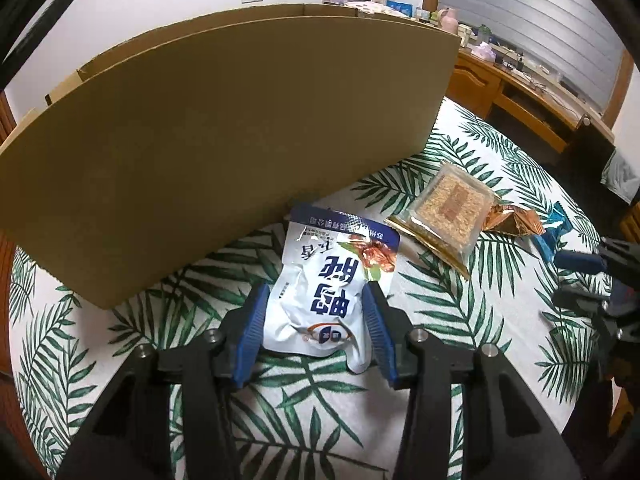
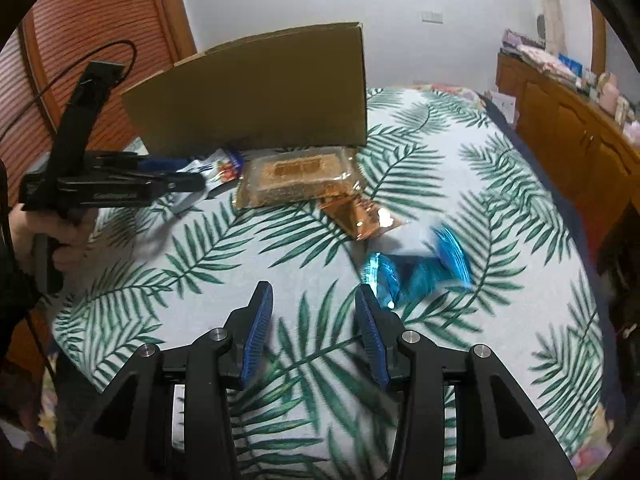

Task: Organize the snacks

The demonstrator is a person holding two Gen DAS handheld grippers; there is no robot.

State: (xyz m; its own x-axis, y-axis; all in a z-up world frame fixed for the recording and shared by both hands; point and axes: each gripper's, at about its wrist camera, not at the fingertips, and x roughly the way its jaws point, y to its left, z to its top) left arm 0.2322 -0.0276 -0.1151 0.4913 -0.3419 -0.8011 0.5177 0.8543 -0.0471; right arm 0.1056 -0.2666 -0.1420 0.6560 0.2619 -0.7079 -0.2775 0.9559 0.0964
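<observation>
A white and blue snack pouch (image 1: 324,284) lies on the leaf-print cloth in front of a cardboard box (image 1: 224,136). My left gripper (image 1: 316,292) is open, its blue pads on either side of the pouch's lower half. A clear pack of a brown square cake (image 1: 448,212) lies to the right, then a copper foil pack (image 1: 516,220) and a blue wrapper (image 1: 554,232). In the right wrist view my right gripper (image 2: 314,296) is open and empty above the cloth, with the blurred blue wrapper (image 2: 420,268) just right of its right finger. The left gripper (image 2: 176,180) shows there at the pouch (image 2: 216,170).
The box (image 2: 260,92) stands open-topped at the back of the bed. The cake pack (image 2: 298,178) and copper pack (image 2: 360,216) lie between the grippers. A wooden cabinet (image 2: 568,132) with clutter runs along the right wall. A slatted wooden door (image 2: 100,40) is at the left.
</observation>
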